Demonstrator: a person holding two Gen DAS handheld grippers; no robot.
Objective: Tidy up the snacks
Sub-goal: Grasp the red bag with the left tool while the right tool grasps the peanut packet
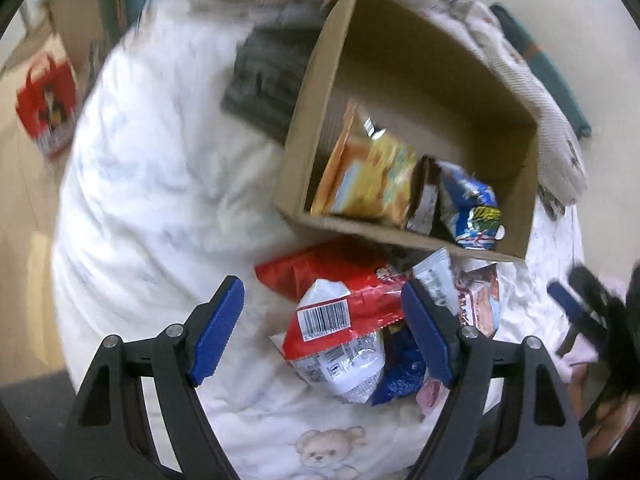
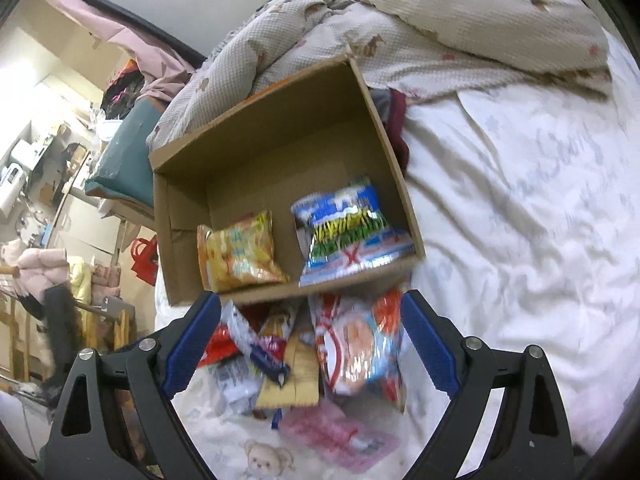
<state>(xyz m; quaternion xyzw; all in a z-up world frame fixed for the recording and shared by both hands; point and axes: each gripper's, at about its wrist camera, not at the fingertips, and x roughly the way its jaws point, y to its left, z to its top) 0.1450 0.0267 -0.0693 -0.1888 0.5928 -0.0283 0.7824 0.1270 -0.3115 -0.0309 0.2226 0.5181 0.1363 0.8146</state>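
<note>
Both grippers are wide open with nothing in them. The left gripper [image 1: 322,328] hangs over the loose snack pile [image 1: 372,320] on the bed, with a red-and-white packet [image 1: 340,320] between its blue pads [image 1: 218,328], barcode side up. The print is too blurry to read. The right gripper [image 2: 310,340] hovers over the same pile from the other side, above a red, white and blue bag [image 2: 360,344] and a tan wrapper [image 2: 296,376], with a pink packet [image 2: 336,432] nearer the camera.

The bed has a white sheet [image 2: 520,220] with a teddy bear print [image 2: 266,460] and faint cursive lettering I can't make out. Just past the pile sits an open cardboard box [image 2: 256,152] holding a yellow-orange bag [image 2: 240,252] and a blue, white and green bag [image 2: 352,228], standing side by side against the wall nearest the pile. A beige patterned quilt [image 2: 440,12] is bunched up behind the box. Off the bed's edge there's a cluttered room with a red bag [image 2: 144,260] on the floor.
</note>
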